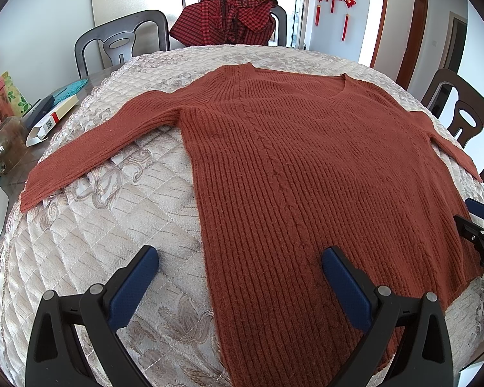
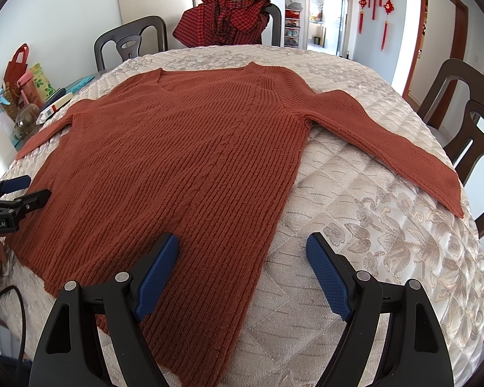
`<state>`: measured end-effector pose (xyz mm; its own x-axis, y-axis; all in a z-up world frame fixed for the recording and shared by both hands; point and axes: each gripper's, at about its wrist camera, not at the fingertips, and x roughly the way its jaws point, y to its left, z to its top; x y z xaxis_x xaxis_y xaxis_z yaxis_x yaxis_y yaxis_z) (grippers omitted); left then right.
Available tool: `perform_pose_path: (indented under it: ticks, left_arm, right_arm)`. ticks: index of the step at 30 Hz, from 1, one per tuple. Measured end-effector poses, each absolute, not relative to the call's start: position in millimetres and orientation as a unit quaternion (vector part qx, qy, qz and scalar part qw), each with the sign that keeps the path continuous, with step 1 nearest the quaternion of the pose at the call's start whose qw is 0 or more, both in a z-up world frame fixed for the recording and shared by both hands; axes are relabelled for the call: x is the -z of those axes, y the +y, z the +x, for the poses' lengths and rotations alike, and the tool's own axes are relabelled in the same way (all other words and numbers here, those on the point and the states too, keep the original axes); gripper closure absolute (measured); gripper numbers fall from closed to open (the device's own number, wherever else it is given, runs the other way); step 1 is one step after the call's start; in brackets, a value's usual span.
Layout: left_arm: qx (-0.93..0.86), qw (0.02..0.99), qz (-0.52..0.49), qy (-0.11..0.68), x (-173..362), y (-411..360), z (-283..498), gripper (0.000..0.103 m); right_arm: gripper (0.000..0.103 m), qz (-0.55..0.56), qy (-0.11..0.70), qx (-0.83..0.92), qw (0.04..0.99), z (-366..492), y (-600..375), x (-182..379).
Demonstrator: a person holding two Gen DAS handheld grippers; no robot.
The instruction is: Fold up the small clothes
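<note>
Rust-red ribbed sweater [image 1: 300, 167] spread flat on the quilted table cover [image 1: 90, 242], V-neck at the far side, both sleeves angled outward. Left gripper [image 1: 240, 269] wide apart over the near left hem edge, right gripper [image 2: 242, 256] likewise apart over the right edge, seemingly hovering. Behind, checked red garment [image 1: 229, 19] draped on a chair [image 1: 122, 38].

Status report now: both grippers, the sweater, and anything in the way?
Left gripper open, right gripper open, both empty above the hem. Rust sweater flat on quilted cover, sleeves spread, unfolded. Nothing on it.
</note>
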<state>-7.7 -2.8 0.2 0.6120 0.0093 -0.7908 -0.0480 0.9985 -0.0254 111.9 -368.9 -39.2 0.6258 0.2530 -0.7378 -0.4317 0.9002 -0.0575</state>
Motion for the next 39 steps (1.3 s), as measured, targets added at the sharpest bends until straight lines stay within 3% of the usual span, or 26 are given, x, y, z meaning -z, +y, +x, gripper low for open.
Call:
perform_pose_path:
  ticks: [39]
  left_arm:
    - [-0.02, 0.889, -0.022, 0.457, 1.1, 3.1, -3.0, 0.0]
  right_arm:
    - [0.021, -0.126, 0.412, -0.191, 0.882, 115.8, -366.1, 33.9]
